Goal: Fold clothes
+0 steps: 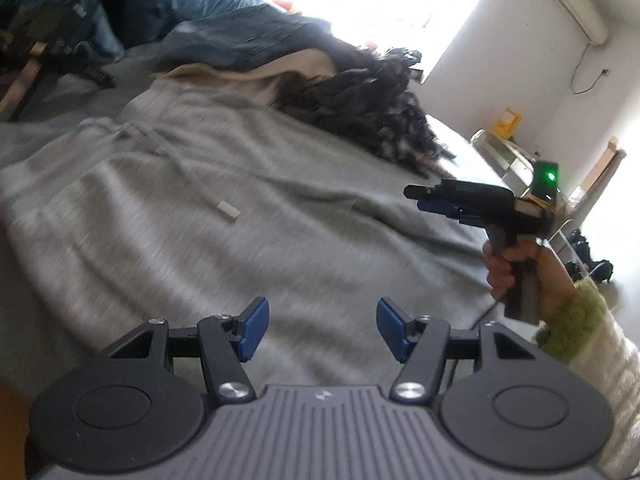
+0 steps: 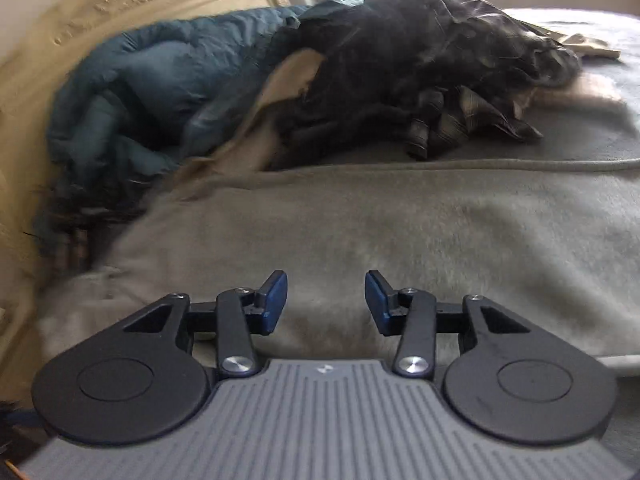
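A grey garment (image 1: 208,184) is seen spread flat over the bed (image 1: 452,140), its fabric soft and heathered, with shallow creases running across it. A small pale tag (image 1: 228,210) is shown lying on its surface. In the right wrist view the same grey garment (image 2: 360,224) fills the foreground, a rolled hem marking its far edge.

Behind it a heap of other clothes is piled: a teal quilted piece (image 2: 152,92), a beige cloth (image 2: 276,96) and a dark shaggy item (image 2: 420,52) with striped fabric showing beneath it. How these pieces are layered cannot be made out, as both views are blurred.

The left tool (image 1: 322,330) is held above the grey garment, its blue pads apart with nothing between them. The right tool (image 2: 326,306) is likewise parted and empty; in the left wrist view the right tool (image 1: 420,196) is seen side-on, gripped by a hand (image 1: 516,268) in a green cuff (image 1: 568,324), the sleeve cut off at the frame edge.
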A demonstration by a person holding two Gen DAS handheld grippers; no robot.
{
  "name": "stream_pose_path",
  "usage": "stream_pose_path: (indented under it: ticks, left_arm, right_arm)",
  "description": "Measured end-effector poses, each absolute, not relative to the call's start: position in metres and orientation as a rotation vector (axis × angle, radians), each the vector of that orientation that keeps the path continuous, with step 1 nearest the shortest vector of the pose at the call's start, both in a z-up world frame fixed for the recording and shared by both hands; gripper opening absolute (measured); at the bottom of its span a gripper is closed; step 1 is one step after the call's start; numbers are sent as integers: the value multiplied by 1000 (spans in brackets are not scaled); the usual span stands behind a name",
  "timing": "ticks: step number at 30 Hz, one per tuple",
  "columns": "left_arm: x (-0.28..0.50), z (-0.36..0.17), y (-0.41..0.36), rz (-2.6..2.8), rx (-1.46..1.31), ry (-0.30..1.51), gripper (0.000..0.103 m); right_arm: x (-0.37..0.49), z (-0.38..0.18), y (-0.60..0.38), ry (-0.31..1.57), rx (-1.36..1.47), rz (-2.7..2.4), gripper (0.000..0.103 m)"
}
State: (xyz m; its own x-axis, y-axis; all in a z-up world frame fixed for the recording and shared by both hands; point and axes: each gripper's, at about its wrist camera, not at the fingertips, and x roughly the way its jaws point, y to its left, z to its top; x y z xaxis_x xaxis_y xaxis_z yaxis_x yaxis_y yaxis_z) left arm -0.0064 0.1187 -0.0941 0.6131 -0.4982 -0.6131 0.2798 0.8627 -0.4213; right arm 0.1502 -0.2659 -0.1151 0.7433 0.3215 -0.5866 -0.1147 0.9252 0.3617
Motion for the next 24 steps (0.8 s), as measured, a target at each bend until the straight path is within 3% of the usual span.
stream_pose_path:
  ticks: [2,3,7,9,12,18,22,24]
  left_arm:
    - [-8,-98,126,-459,-301,777,61]
    - [-7,-99,129,-464,-303,767,61]
    - [3,-104,136,-490,-324,745,61]
    - [11,-105,134,-503,-325,739,61]
    - [21,-106,122,-532,-316,726,61]
    - [32,-104,83,-556,-288,732,61]
    - [27,-100,74,-538,-255,732,61]
    - [24,-101,77,-530,-250,740,61]
  right_arm:
    - [144,-122,-289,710,326,183,40]
    - [138,-124,-304,712,335,147,32]
    - [98,-127,-385,698,386,-51,32]
    - [72,-127,-432,700,453,-180,27]
    - [50,-113,-456,691,487,-317,31]
    - [89,-89,-341,618,352,39,30]
    - [122,-111,-269,678,202,230,30]
    - [124,-125,-277,706,208,213,30]
